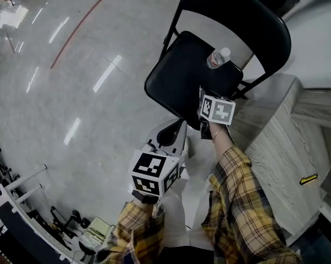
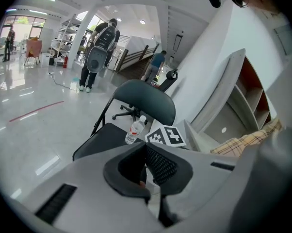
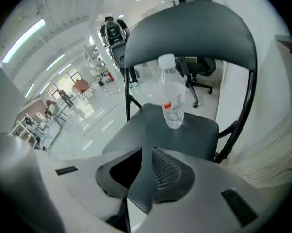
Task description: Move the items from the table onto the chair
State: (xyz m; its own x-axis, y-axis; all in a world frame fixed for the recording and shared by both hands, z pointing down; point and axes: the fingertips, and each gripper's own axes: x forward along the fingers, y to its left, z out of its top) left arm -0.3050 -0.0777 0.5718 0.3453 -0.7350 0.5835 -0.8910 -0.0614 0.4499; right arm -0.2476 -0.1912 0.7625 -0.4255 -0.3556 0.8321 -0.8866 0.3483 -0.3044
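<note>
Head view: the water bottle [image 1: 218,58] stands upright at the back of the chair [image 1: 176,78] seat, job done there I'd say, with a small yellow thing [image 1: 308,179] lying on the counter [image 1: 275,147]. Left gripper view: left hand-held gripper [image 2: 147,152] is closed on nothing, just idling. Right gripper view: right hand-held gripper [image 3: 145,152] sits a crack open and empty, clear of the bottle, so it's likely finished with it.

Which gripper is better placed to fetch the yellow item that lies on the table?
Probably the right gripper: it is empty and nearer to the table, which lies on the person's right. The left gripper hangs over the floor, farther from the yellow item.
</note>
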